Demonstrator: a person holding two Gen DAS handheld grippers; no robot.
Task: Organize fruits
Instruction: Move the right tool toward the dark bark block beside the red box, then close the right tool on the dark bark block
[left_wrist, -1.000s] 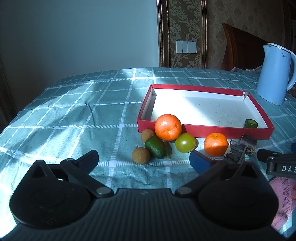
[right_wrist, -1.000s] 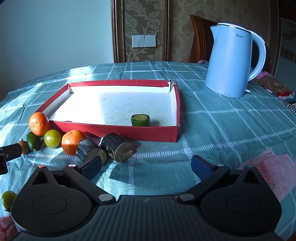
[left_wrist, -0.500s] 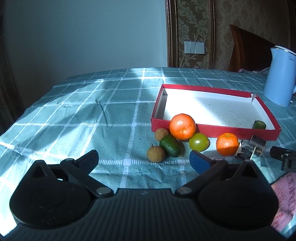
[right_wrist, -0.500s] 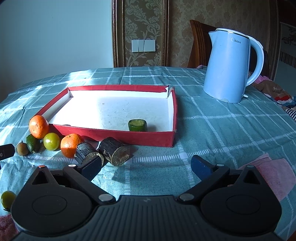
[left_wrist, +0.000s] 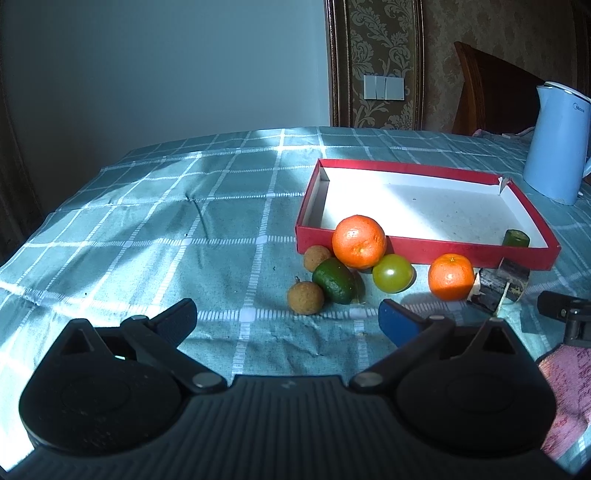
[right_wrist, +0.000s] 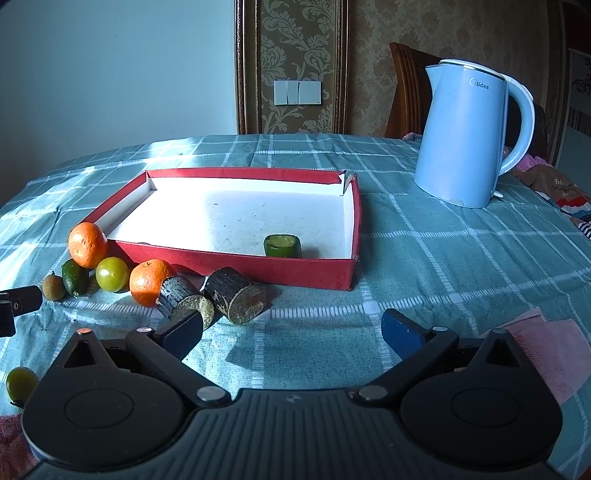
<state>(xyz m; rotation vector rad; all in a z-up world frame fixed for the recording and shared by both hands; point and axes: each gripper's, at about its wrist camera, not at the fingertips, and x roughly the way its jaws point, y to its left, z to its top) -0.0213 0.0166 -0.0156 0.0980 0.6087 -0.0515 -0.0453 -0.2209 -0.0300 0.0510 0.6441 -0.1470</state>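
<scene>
A red tray (left_wrist: 424, 252) with a white floor lies on the checked cloth and holds one green cut piece (right_wrist: 282, 246). In front of its left corner sit a large orange (left_wrist: 359, 241), a small orange (left_wrist: 451, 276), a green tomato (left_wrist: 392, 273), a dark green oval fruit (left_wrist: 334, 280) and two brown longans (left_wrist: 306, 297). Two dark cut chunks (right_wrist: 238, 295) lie by the small orange. My left gripper (left_wrist: 288, 319) is open, just short of the fruit cluster. My right gripper (right_wrist: 291, 330) is open near the chunks, holding nothing.
A light blue kettle (right_wrist: 469, 133) stands at the back right of the tray. A pink cloth (right_wrist: 546, 350) lies at the near right. Another green tomato (right_wrist: 21, 382) rests at the near left. A wooden chair (right_wrist: 406, 92) stands behind the table.
The left wrist view has swung left, so the fruits and tray sit further right in it. The right gripper has barely moved. Both grippers stay open.
</scene>
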